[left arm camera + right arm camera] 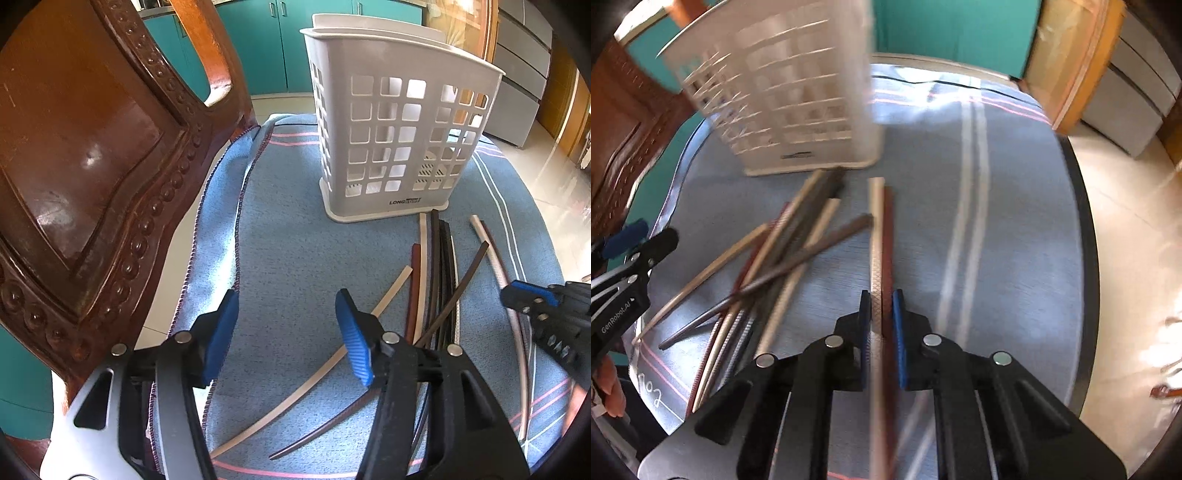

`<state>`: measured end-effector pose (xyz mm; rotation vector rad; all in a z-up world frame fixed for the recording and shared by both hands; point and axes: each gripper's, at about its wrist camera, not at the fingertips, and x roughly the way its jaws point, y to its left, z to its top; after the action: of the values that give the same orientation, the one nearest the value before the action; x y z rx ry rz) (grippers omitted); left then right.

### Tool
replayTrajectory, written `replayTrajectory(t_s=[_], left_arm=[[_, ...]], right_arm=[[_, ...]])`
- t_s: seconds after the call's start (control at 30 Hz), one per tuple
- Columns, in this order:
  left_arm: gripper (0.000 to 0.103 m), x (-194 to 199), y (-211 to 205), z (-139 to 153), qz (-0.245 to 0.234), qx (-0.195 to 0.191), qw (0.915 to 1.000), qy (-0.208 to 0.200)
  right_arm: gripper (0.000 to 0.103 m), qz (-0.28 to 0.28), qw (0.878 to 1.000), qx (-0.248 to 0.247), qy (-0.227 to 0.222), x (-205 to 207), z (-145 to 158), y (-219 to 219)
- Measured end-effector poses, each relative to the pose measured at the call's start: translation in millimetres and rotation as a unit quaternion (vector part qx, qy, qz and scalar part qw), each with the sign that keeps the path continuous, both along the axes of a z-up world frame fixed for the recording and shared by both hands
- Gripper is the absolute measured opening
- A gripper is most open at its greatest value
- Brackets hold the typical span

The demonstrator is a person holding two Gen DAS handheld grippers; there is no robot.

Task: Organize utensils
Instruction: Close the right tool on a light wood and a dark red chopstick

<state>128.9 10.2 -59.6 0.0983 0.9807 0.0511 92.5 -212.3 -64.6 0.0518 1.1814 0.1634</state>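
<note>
A white slotted utensil basket [399,136] stands upright on the blue cloth; it also shows blurred in the right wrist view [783,96]. Several chopsticks, cream, dark brown and red-brown, lie in a loose pile [436,280] in front of it, also seen in the right wrist view [783,251]. My left gripper [288,332] is open and empty above the cloth, left of the pile. My right gripper [881,325] is shut on a cream and a red-brown chopstick [881,236]; it appears at the right edge of the left wrist view [532,299].
A carved wooden chair back [92,177] stands close on the left. The blue striped cloth [288,229] covers a round table whose dark edge [1087,258] curves on the right. Teal cabinets [258,44] are behind.
</note>
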Motion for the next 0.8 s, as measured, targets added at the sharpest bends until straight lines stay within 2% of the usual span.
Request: replayTrajectory(t_s=[0.23, 0.4, 0.57, 0.67, 0.8], left_arm=[[0.057, 1, 3, 1, 0.002, -0.006, 1.0, 0.004], [0.067, 4, 7, 2, -0.007, -0.012, 0.9999, 0.007], [0.066, 1, 4, 3, -0.032, -0.031, 0.999, 0.008], [0.066, 1, -1, 0, -0.045, -0.021, 0.9987, 0.008], [0.058, 6, -8, -13, -0.054, -0.007, 0.9982, 0.026]], right_arm=[[0.012, -0.007, 1.0, 0.026, -0.003, -7, 9, -15], [0.013, -0.007, 1.0, 0.028, -0.003, -6, 12, -13], [0.013, -0.015, 1.0, 0.02, -0.009, 2, 11, -12], [0.013, -0.016, 1.0, 0.018, -0.011, 6, 10, -10], [0.013, -0.023, 1.0, -0.011, -0.014, 14, 3, -9]])
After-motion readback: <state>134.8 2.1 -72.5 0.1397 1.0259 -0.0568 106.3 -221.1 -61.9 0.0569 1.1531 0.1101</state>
